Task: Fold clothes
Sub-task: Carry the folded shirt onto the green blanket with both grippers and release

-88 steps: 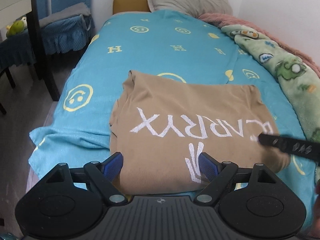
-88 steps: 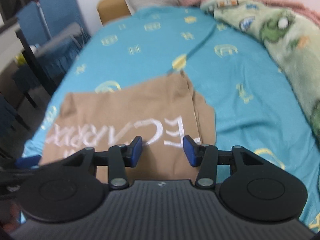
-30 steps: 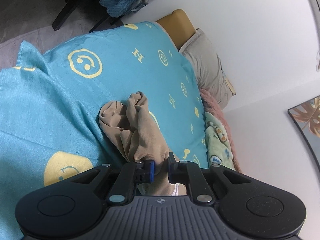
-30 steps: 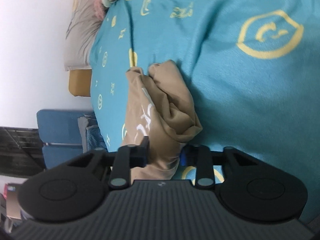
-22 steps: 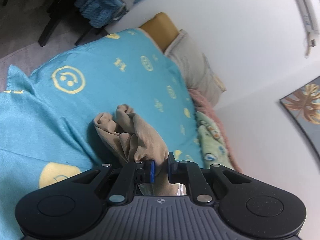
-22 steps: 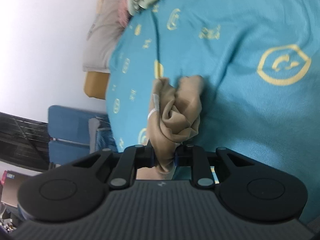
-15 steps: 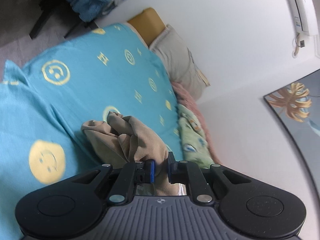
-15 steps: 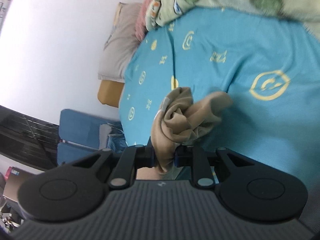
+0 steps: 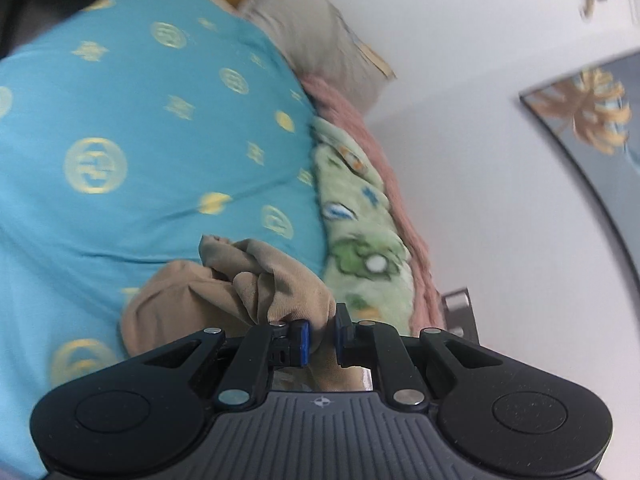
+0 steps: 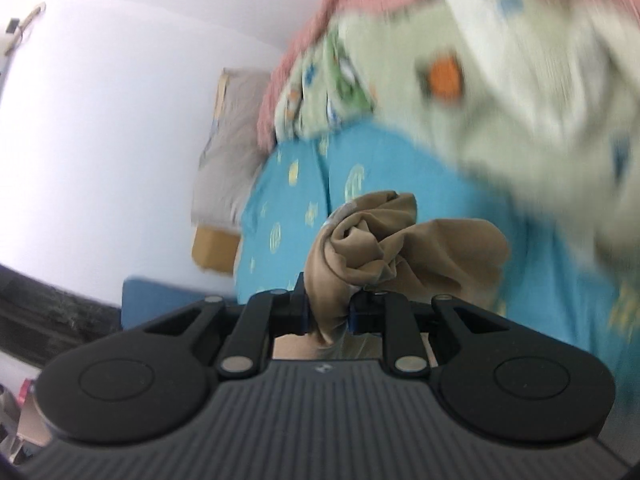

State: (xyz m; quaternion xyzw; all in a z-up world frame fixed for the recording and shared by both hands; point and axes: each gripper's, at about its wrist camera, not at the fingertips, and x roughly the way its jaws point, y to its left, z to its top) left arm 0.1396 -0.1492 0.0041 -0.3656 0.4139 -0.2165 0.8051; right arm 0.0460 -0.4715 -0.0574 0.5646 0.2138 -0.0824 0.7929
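Note:
A tan shirt (image 9: 224, 292) hangs bunched in front of my left gripper (image 9: 321, 338), which is shut on a fold of it above the blue bedspread (image 9: 120, 128). In the right wrist view the same tan shirt (image 10: 384, 248) is gathered in crumpled folds, and my right gripper (image 10: 326, 312) is shut on it. Both views are tilted and blurred. The shirt is lifted off the bed, and its white lettering is almost hidden in the folds.
A green cartoon-print blanket (image 9: 360, 220) and a pink blanket (image 9: 352, 120) lie along the wall side of the bed. A grey pillow (image 9: 316, 40) sits at the head. A framed picture (image 9: 592, 112) hangs on the white wall. A blue chair (image 10: 160, 304) stands beside the bed.
Both grippers have risen and swung toward the wall with the tan shirt held between them. The shirt has left the bedspread, and the views have rolled.

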